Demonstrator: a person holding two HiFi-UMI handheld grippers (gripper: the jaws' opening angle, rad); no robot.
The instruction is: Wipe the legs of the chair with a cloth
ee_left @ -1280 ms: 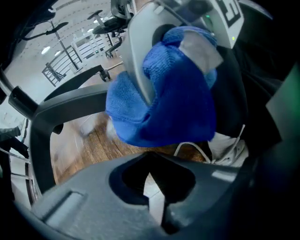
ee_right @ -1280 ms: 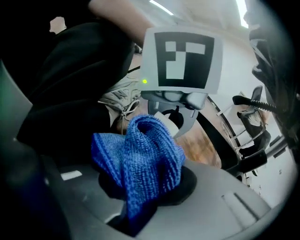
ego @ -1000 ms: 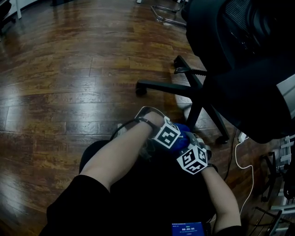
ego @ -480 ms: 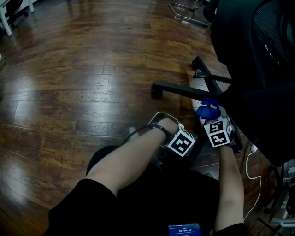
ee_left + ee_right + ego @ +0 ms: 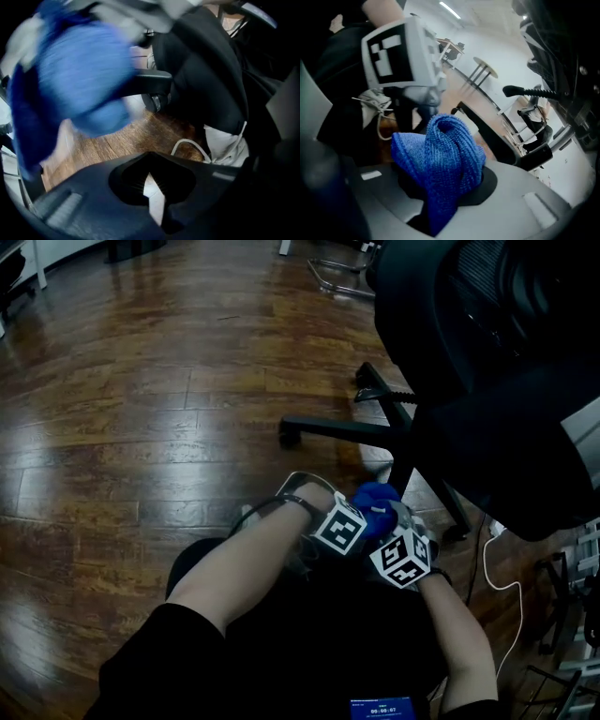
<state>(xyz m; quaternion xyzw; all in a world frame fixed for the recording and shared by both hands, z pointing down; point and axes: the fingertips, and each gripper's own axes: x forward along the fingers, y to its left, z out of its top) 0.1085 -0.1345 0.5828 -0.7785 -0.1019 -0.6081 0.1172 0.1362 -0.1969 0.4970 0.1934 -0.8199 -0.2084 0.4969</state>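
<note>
The black chair's star base shows in the head view, with one leg (image 5: 337, 429) running left to a caster (image 5: 286, 434) and another leg (image 5: 401, 474) coming toward me. A blue knitted cloth (image 5: 375, 498) sits beside that near leg. My right gripper (image 5: 440, 199) is shut on the blue cloth (image 5: 445, 154), which bunches up out of the jaws. Close on its left is my left gripper (image 5: 150, 180), shut and with nothing in it. The cloth (image 5: 79, 89) is a blur in the left gripper view, in front of a chair leg (image 5: 152, 82).
The chair's black seat (image 5: 487, 362) overhangs the base at the upper right. A white cable (image 5: 497, 568) lies on the wooden floor (image 5: 141, 427) at the right. My knees and a white shoe (image 5: 225, 145) are just below the grippers. Another chair's metal frame (image 5: 333, 263) stands at the far top.
My right gripper slid the cloth away from me up the near chair leg toward the hub, then came back beside the left gripper. The left gripper stayed put.
</note>
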